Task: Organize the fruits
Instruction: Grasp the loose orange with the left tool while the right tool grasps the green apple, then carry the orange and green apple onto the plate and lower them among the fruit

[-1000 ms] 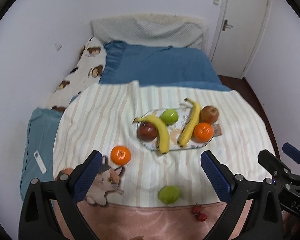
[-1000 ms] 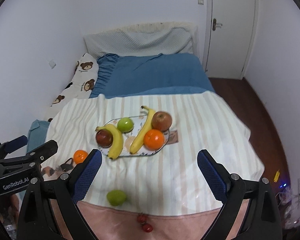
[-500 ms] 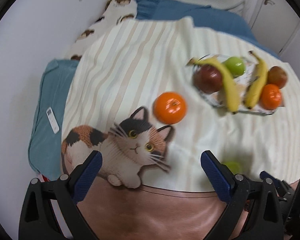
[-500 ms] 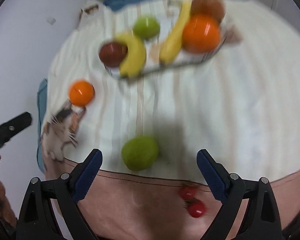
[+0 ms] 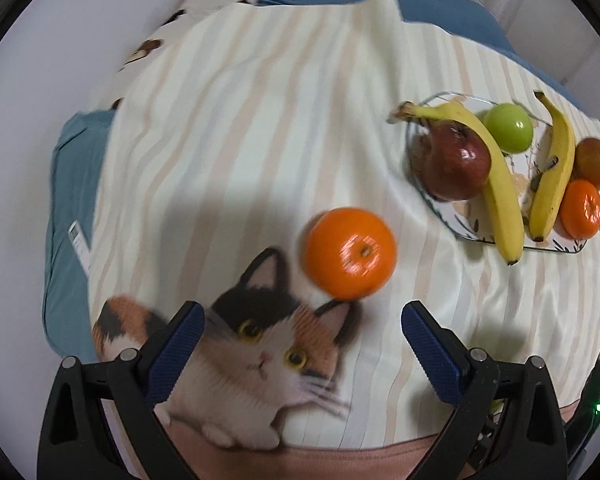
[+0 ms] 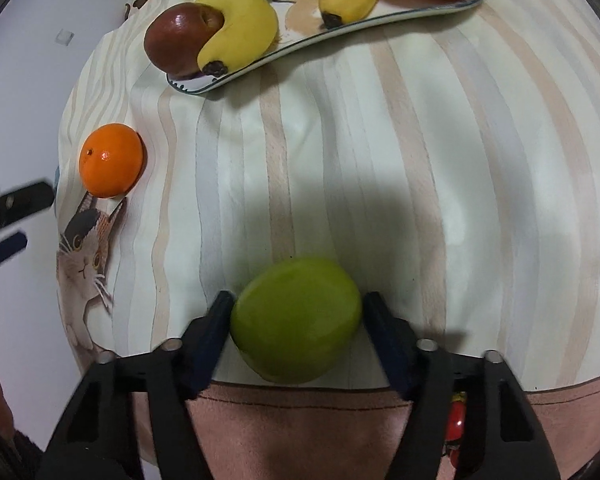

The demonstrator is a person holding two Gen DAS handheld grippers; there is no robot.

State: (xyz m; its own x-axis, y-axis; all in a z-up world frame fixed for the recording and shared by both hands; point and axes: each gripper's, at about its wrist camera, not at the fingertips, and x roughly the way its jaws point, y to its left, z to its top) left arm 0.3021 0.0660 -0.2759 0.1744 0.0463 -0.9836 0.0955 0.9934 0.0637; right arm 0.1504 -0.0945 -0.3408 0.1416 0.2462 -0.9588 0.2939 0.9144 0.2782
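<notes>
A loose orange (image 5: 350,252) lies on the striped blanket by the cat print; my left gripper (image 5: 304,320) is open just short of it, the fruit slightly ahead of the fingertips. It also shows in the right wrist view (image 6: 111,165). A loose green apple (image 6: 296,320) lies near the blanket's front edge between the fingers of my right gripper (image 6: 296,304), which has closed in around it and touches or nearly touches its sides. The plate (image 5: 476,236) holds two bananas (image 5: 500,184), a red apple (image 5: 452,164), a green apple (image 5: 508,128), an orange (image 5: 582,208) and another apple (image 5: 596,162).
The cat print (image 5: 256,352) lies under the left gripper. Red cherries (image 6: 456,426) lie on the pink edge, partly behind the right gripper's finger. A blue pillow (image 5: 72,184) with a white remote (image 5: 79,242) lies at left. The left gripper shows at the right view's left edge (image 6: 8,216).
Both grippers have come down and forward toward the blanket. The left one has neared the loose orange; the right one has moved over the green apple and narrowed around it.
</notes>
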